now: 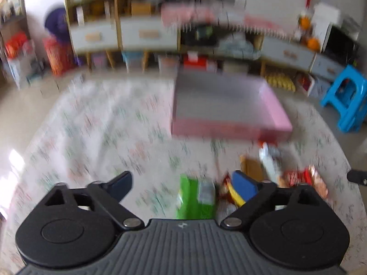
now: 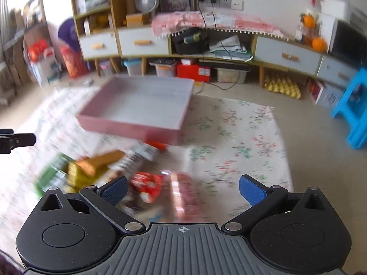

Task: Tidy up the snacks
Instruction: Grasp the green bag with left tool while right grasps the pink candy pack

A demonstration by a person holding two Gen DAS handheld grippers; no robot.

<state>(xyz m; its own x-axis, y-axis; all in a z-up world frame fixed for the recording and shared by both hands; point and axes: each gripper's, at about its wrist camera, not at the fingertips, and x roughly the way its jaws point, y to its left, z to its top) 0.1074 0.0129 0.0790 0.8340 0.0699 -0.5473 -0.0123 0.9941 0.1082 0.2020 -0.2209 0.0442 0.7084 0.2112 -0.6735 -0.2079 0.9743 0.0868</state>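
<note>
Left wrist view: left gripper [image 1: 182, 184] spread wide, grasping nothing, above a floral cloth [image 1: 103, 126].
Green packet [image 1: 195, 199]: lies between its fingers, on the cloth.
Snack pile [image 2: 119, 169]: blurred packets just in front of the tray.
Pink tray [image 2: 140, 105]: shallow, grey floor bare, no snacks inside.
Right gripper [image 2: 183, 189]: spread wide, grasping nothing, over a red packet [image 2: 146, 184].
</note>
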